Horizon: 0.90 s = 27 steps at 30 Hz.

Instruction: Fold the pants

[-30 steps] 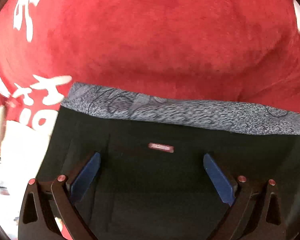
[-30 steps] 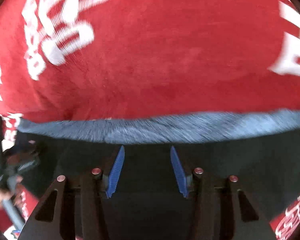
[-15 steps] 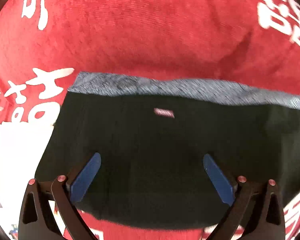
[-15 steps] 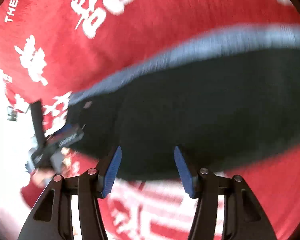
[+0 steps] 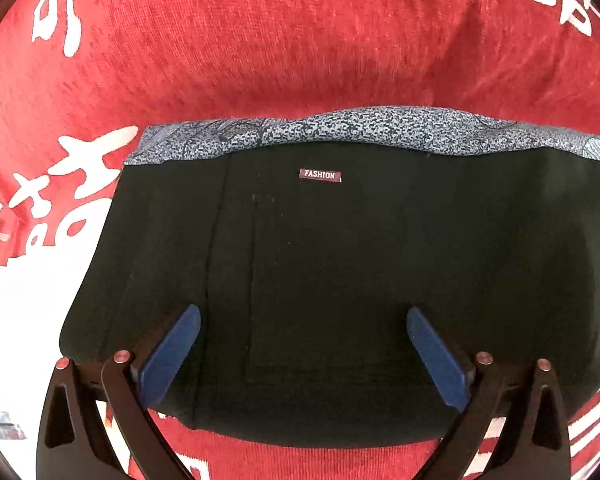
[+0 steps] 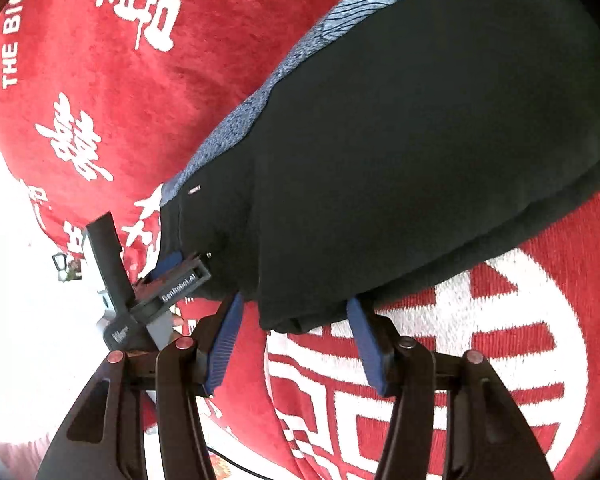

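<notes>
Surface is covered by a red plush cloth (image 5: 284,40) printed with large white characters (image 6: 156,4) and a white block pattern (image 6: 480,360). Beyond the cloth's left edge, the area (image 6: 28,320) is blown out to white by strong light; no wall or floor can be made out.

The black pants (image 5: 340,280) are seen from close above by the left wrist camera, aimed steeply down between wide-set fingers (image 5: 172,348). From the right wrist camera a shallower, rolled view is given — the folded edge (image 6: 300,320) sits nearest. Both views share the pants and the red blanket (image 5: 260,40) — the left gripper (image 6: 172,272) is caught in the right one.
</notes>
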Each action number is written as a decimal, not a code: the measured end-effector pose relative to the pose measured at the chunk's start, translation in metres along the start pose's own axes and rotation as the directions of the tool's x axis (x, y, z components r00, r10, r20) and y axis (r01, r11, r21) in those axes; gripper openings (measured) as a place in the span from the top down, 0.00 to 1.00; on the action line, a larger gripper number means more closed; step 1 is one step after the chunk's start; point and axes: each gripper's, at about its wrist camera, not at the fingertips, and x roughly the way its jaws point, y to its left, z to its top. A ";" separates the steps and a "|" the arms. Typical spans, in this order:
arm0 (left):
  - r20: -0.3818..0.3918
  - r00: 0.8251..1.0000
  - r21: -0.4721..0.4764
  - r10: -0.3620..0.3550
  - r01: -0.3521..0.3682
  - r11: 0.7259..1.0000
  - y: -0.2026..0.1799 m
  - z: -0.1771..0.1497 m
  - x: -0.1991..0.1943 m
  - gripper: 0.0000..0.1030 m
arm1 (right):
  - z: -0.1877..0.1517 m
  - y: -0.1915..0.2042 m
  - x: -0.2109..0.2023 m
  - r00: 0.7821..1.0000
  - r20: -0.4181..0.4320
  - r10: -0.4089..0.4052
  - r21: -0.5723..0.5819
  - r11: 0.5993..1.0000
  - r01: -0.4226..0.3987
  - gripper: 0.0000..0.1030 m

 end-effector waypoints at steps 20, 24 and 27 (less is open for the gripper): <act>-0.037 0.995 0.200 -0.087 0.093 0.975 -0.099 -0.036 -0.037 0.00 | -0.014 -0.022 -0.013 0.992 0.054 -0.110 0.067 0.992 0.106 0.94; -0.052 0.994 0.170 -0.101 0.108 0.980 -0.092 -0.032 -0.038 0.00 | -0.011 -0.015 -0.019 0.991 0.039 -0.124 0.006 0.992 0.124 0.83; -0.078 0.991 0.080 -0.107 0.113 0.990 -0.073 -0.026 -0.042 0.00 | -0.010 -0.012 -0.042 0.977 0.046 -0.209 -0.035 0.977 0.211 0.66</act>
